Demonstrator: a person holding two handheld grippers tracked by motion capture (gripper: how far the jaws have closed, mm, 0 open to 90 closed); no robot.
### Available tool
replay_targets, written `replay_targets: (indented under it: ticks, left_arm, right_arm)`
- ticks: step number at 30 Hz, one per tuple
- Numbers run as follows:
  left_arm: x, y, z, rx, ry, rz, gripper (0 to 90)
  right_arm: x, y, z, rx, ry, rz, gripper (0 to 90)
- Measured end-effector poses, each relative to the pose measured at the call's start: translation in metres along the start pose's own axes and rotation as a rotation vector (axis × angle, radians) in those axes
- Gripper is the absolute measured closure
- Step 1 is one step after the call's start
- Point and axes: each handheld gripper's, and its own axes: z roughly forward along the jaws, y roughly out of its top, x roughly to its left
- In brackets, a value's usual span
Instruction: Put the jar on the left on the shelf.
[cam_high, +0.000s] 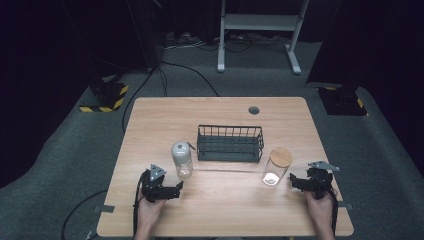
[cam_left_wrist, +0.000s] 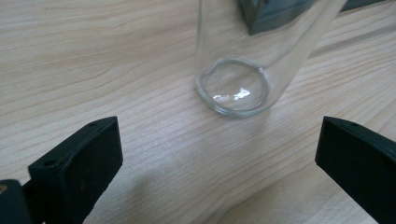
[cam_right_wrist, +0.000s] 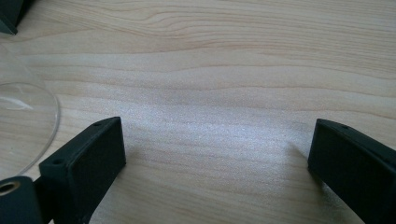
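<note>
Two hands enter from the table's near edge, each holding a black gripper low over the wood. At the person's left, the left gripper (cam_high: 172, 190) rests just short of a glass jar with a grey lid (cam_high: 182, 159), its jaws spread wide and holding nothing; in the left gripper view the jar's clear base (cam_left_wrist: 235, 88) stands upright on the table (cam_left_wrist: 116, 56) between and beyond the two jaws, apart from both. At the person's right, the right gripper (cam_high: 296, 181) sits just beside a second glass jar with a wooden lid (cam_high: 276, 166), its jaws likewise spread and empty; the right gripper view shows bare wood between the jaws, with the curved glass edge of that jar (cam_right_wrist: 28, 121) at the left margin, close to the left jaw, though contact cannot be told. Behind and between the two jars stands a dark wire basket (cam_high: 230, 143), upright near the table's middle. A round grommet (cam_high: 254, 110) is set into the tabletop toward the far edge. Cables run across the grey floor (cam_high: 75, 150) beyond the table, where a white frame (cam_high: 257, 30) stands against the dark backdrop.
</note>
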Motion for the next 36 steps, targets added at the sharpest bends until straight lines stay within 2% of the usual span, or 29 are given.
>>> replay_targets:
  ticks: [5, 17, 21, 25, 32, 36]
  left_arm:
    - [-0.004, 0.007, -0.001, -0.030, -0.023, -0.001, 1.7]
    - [-0.008, 0.024, 0.006, -0.058, -0.042, 0.007, 2.1]
    - [-0.008, 0.028, 0.008, -0.080, -0.040, -0.008, 2.2]
    - [-0.006, 0.036, 0.011, -0.117, -0.062, -0.030, 2.9]
    - [-0.008, 0.045, 0.017, -0.134, -0.066, -0.020, 5.3]
    - [-0.011, 0.048, 0.020, -0.142, -0.073, -0.007, 9.7]
  right_arm:
    - [0.000, 0.000, 0.000, 0.000, 0.000, 0.000, 3.5]
    - [0.000, 0.000, 0.000, 0.000, 0.000, 0.000, 3.5]
    - [0.000, 0.000, 0.000, 0.000, 0.000, 0.000, 3.5]
    - [0.000, 0.000, 0.000, 0.000, 0.001, 0.000, 3.5]
    - [0.000, 0.000, 0.000, 0.000, 0.001, 0.000, 3.5]
    - [0.000, 0.000, 0.000, 0.000, 0.001, 0.000, 3.5]
